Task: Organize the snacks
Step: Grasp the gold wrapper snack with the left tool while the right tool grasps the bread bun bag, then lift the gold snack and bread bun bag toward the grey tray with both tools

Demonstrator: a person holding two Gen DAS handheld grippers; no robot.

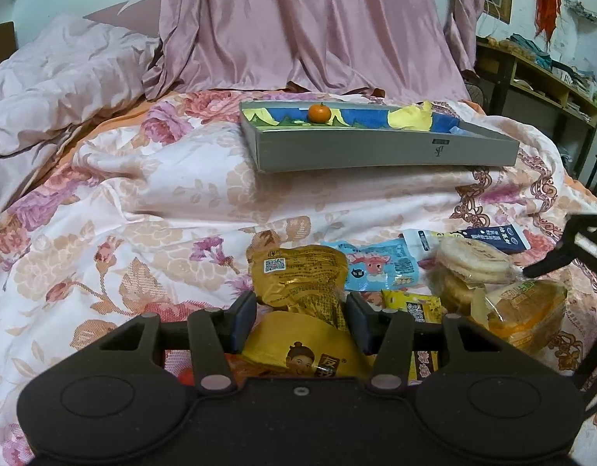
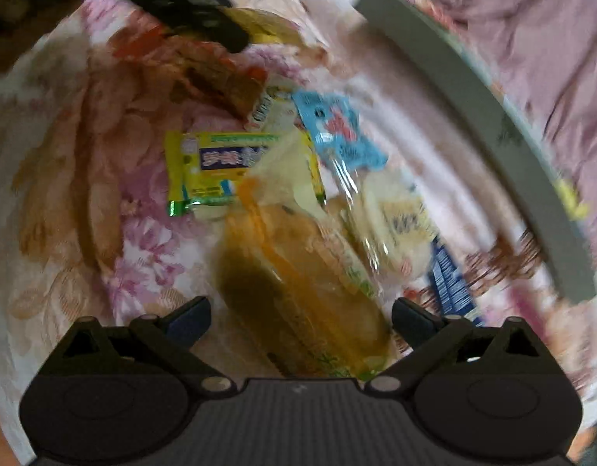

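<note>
Snacks: one orange (image 1: 319, 113) in tray (image 1: 376, 151), two gold packets (image 1: 298, 275)

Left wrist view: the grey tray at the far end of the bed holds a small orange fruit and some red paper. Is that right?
Not quite. In the left wrist view the grey tray does hold a small orange fruit, but the crumpled paper beside it is yellow, not red.
</note>
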